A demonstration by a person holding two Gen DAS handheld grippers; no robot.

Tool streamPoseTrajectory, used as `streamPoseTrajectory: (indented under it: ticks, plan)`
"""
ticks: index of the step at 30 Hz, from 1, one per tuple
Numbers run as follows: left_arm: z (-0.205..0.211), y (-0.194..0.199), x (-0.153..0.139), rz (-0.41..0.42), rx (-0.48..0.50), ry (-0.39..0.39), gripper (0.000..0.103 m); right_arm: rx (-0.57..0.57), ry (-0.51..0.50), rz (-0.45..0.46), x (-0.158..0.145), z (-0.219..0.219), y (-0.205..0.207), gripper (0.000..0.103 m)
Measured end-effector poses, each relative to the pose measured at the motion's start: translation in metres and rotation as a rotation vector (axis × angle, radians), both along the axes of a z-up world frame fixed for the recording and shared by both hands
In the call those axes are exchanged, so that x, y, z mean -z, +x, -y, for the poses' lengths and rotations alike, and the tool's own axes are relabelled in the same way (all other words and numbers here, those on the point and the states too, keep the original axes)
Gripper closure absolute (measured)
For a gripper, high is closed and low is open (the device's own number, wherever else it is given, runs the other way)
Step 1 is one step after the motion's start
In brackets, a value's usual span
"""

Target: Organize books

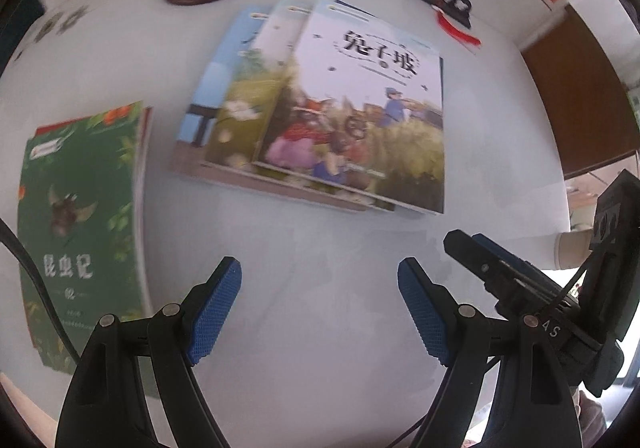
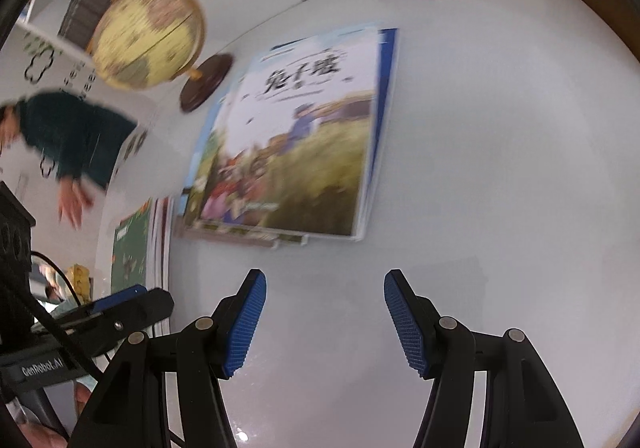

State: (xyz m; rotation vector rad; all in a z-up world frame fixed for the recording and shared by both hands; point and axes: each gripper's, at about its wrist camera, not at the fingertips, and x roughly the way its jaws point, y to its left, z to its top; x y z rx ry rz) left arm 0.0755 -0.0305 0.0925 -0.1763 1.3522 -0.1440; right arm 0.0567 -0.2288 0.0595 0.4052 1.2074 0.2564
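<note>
On the white table (image 1: 320, 248), beside the globe (image 2: 148, 40), we see books lying flat.

Just in front of the globe's dark round base, three picture books (image 1: 320, 108) lie fanned in one overlapping stack, the top cover showing children in a grassy field under black Chinese lettering. To the globe's near left, well apart from that stack, we count one green book (image 1: 80, 216) with an insect on its cover. Our left gripper (image 1: 320, 308) and right gripper (image 2: 325, 320) both stand wide, blue pads apart, nothing between them, above bare tabletop.
</note>
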Motion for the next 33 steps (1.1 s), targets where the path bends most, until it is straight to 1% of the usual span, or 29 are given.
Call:
streamPoseTrajectory:
  ticks: [4, 9, 11, 16, 22, 26, 27, 28, 30, 33]
  plan:
    - [0.015, 0.016, 0.004, -0.003, 0.025, 0.012, 0.024, 0.029, 0.006, 0.0, 0.004, 0.016, 0.007, 0.043]
    - [0.026, 0.042, 0.008, 0.016, 0.046, 0.058, 0.024, 0.061, -0.018, 0.029, 0.007, 0.03, 0.016, 0.043]
    - [0.023, 0.055, 0.011, 0.022, 0.034, 0.078, 0.024, 0.069, -0.018, 0.033, 0.01, 0.037, 0.022, 0.043]
    - [0.006, 0.091, 0.022, 0.011, -0.017, 0.09, 0.024, 0.07, -0.015, 0.049, 0.017, 0.042, 0.041, 0.043]
    - [-0.011, 0.128, 0.035, -0.001, -0.064, 0.119, 0.024, 0.02, -0.017, 0.069, 0.024, 0.03, 0.066, 0.043]
    - [-0.01, 0.146, 0.045, -0.011, -0.042, 0.152, 0.023, -0.023, -0.025, 0.094, 0.025, 0.017, 0.081, 0.043]
    - [-0.01, 0.15, 0.048, -0.011, -0.039, 0.151, 0.022, -0.03, -0.025, 0.096, 0.026, 0.015, 0.084, 0.042]
    - [-0.01, 0.154, 0.048, -0.007, -0.04, 0.134, 0.021, -0.035, -0.022, 0.1, 0.026, 0.012, 0.087, 0.04]
    - [-0.009, 0.16, 0.049, -0.006, -0.041, 0.132, 0.019, -0.045, -0.014, 0.106, 0.026, 0.007, 0.094, 0.039]
    - [-0.008, 0.169, 0.053, -0.014, -0.033, 0.12, 0.012, -0.069, -0.015, 0.118, 0.026, -0.001, 0.102, 0.034]
